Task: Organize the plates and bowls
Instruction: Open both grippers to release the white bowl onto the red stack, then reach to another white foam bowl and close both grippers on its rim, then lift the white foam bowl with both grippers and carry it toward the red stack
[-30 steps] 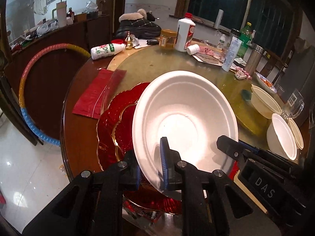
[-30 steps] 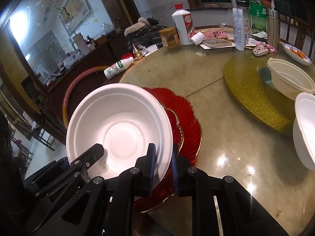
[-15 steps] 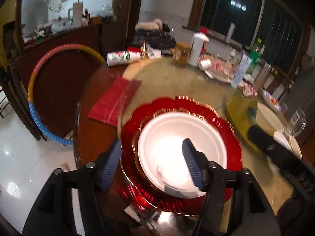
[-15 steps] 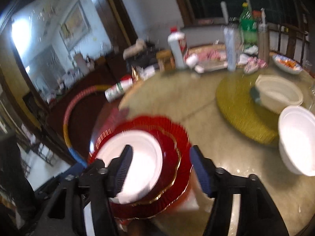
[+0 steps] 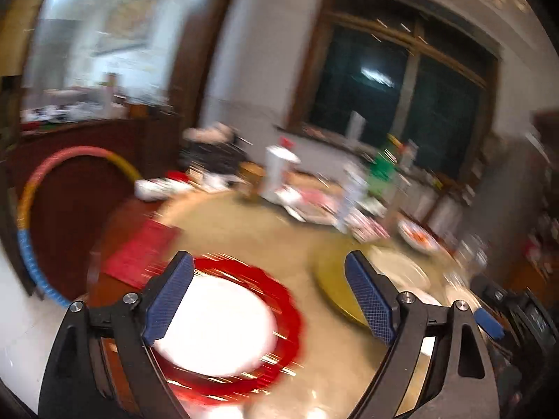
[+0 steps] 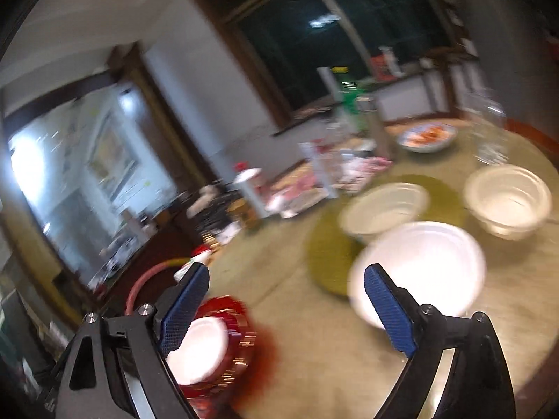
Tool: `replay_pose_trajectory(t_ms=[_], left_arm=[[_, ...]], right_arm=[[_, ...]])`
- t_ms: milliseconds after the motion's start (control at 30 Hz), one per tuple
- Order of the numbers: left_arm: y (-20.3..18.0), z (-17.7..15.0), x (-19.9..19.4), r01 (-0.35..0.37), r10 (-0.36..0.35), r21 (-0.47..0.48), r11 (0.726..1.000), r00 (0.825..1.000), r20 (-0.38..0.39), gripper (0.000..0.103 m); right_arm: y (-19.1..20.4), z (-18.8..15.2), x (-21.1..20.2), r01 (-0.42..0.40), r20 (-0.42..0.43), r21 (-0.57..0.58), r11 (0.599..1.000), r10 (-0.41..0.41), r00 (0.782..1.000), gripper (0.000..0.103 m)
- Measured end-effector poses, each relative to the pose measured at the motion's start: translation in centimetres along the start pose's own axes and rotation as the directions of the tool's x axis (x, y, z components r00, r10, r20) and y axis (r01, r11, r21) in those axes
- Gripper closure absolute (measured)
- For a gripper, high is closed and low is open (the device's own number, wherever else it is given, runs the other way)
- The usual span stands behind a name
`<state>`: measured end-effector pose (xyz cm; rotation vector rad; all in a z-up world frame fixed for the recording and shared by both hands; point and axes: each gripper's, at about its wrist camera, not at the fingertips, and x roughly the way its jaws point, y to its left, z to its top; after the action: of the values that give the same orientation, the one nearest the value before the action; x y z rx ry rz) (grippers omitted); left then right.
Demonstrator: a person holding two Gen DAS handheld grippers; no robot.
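Opening tongs [image 5: 269, 296] above table edge [image 5: 104, 262]

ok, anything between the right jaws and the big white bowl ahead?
No. In the right wrist view the right gripper has opening, empty jaws; only bare table before the white bowl.

White plaster walls [image 5: 258, 80] are framing a dark wood-framed night window [image 5: 394, 87]; a long dark wooden sideboard [image 5: 87, 146] is standing left, a multicoloured hoop [image 5: 26, 209] leaning on it; glossy pale floor [image 5: 14, 317] is showing, everything blurred.
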<state>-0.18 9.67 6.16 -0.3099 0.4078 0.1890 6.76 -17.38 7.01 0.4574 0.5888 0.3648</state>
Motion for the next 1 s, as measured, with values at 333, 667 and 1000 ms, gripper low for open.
replay_pose_trajectory(t_ms=[333, 667, 1000], left_arm=[[-10.8, -3.5, 11.7, 0.171, -0.135, 0.041, 0.984, 0.885, -0.446, 0.014], [-14.8, -7.4, 15.7, 0.100, -0.029, 0.107, 0.989, 0.852, -0.522, 0.033], [-14.3, -7.6, 12.3, 0.177, -0.061, 0.193, 0.965, 0.869, -0.490, 0.093]], right_arm=[[-14.0, 1.4, 0.7, 0.192, -0.208, 0.246, 0.950, -0.142, 0.968, 0.011], [-18.1, 1.4, 6.0, 0.239, -0.326, 0.294, 0.925, -0.138, 0.935, 0.040], [-15.4, -0.7, 5.4, 0.173, -0.345, 0.238, 0.956, -0.083, 0.935, 0.097]])
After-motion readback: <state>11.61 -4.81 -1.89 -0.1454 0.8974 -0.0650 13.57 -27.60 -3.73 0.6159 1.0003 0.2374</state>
